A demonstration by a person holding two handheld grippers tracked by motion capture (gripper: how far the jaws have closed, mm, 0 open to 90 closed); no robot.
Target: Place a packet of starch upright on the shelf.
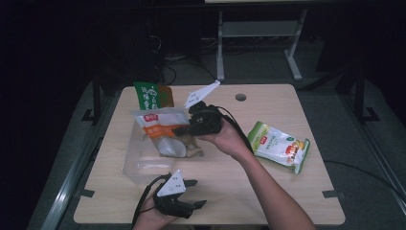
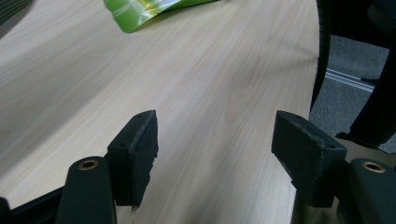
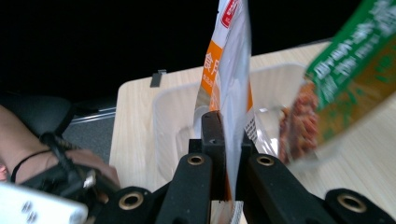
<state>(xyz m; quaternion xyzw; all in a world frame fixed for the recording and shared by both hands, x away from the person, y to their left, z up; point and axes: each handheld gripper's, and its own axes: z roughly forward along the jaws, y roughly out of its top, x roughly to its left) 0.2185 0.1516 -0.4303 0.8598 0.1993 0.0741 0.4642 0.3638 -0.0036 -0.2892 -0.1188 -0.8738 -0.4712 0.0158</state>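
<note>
Right claw pinching glossy orange-white pouch over clear plastic tub, left claw gaping above pale woodgrain bench.

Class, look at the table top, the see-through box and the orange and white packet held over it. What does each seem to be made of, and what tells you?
Table top: pale wood or wood-look laminate, matt; grain lines run along it.
Box: clear plastic, probably rigid; the table shows through its walls.
Orange and white packet: thin glossy plastic film, seemingly; the right gripper pinches it flat.
</note>
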